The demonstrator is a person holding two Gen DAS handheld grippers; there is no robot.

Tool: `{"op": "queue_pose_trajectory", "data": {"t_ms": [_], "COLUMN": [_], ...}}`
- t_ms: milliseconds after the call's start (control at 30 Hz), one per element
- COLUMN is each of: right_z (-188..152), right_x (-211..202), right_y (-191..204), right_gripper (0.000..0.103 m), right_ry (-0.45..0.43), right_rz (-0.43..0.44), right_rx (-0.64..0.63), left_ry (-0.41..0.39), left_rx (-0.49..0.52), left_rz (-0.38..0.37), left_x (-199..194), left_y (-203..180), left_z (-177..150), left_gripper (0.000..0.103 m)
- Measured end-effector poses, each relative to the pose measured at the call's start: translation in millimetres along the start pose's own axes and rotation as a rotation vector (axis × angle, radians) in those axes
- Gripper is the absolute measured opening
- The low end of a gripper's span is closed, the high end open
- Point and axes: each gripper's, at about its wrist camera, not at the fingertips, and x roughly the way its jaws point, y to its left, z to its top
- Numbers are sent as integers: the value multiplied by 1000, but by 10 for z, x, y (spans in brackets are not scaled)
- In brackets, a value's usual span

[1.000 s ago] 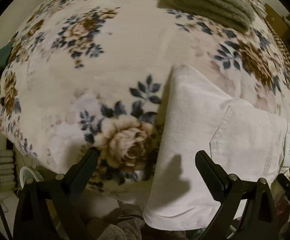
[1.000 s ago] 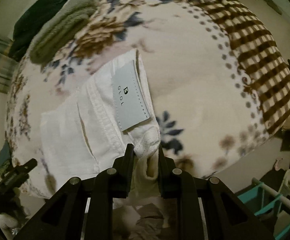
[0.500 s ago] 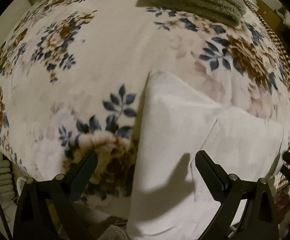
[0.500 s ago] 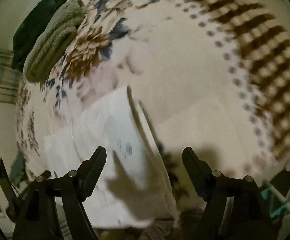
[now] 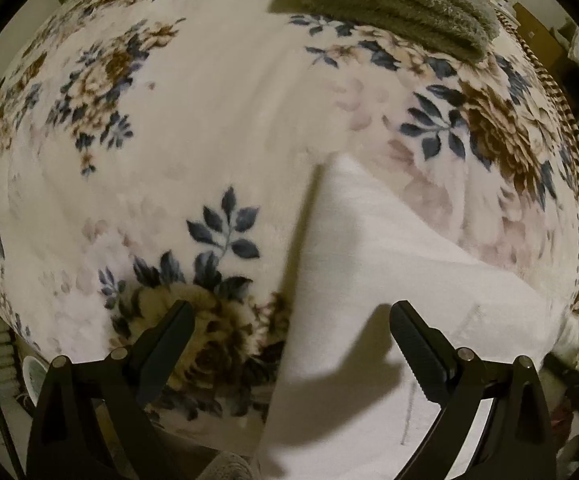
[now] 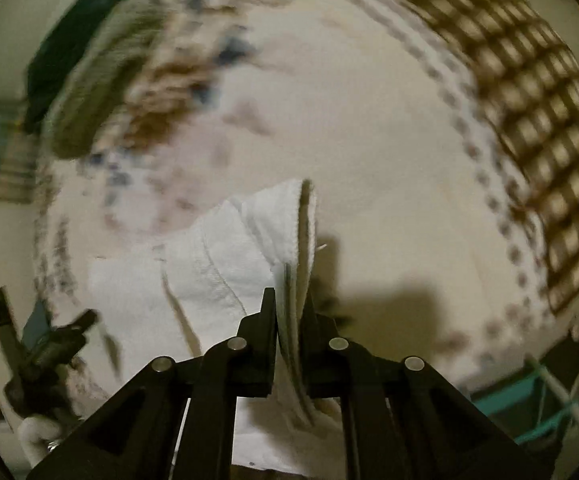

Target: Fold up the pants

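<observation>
I've just closed my right gripper (image 6: pixel 289 304) back onto the waistband edge of the white pants (image 6: pixel 217 280) lying on the bed's floral blanket (image 5: pixel 209 140); half a second ago its jaws stood wide. My left gripper (image 5: pixel 289 320) hangs spread over the pants, holding nothing. The next fold can start.

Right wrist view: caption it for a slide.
Right gripper pinches the waistband edge of folded white pants on a floral fleece blanket, having just closed on it.
</observation>
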Motion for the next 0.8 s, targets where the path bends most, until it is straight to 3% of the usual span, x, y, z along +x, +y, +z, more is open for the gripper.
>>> {"op": "queue_pose_trajectory", "data": {"t_ms": [67,133,167,200,233,400,533,633,800], "right_z": [-2,4,-1,-23,-76,-593,-1067,-1298,-1260], "right_x": [149,239,210,152,68,2,300,650,730], "right_y": [-192,-328,-359,-381,-409,-553,-524,-441,-151], "right_gripper": [20,49,59,79,87,87,87,87,85], "right_ry": [53,94,87,71,50,85,187,238,129], "right_rz": [55,94,121,144,174,261,299,398,485], "right_rx": [81,136,151,161,177,276,336,386,378], "left_ry": [4,13,21,31,40,59,104,133,134], "left_rx": [-6,-7,-11,-14,-19,32,28,12,31], "left_rz": [-10,-26,-42,-55,-76,-125,-132,-140,-181], "left_x": [42,98,130,155,169,85,121,229,295], "left_y": [14,40,51,58,68,54,111,208,310], "left_z": [-3,-11,-16,-22,-34,-301,-511,-577,-607], "left_gripper": [100,100,100,100,100,99,99,100,100]}}
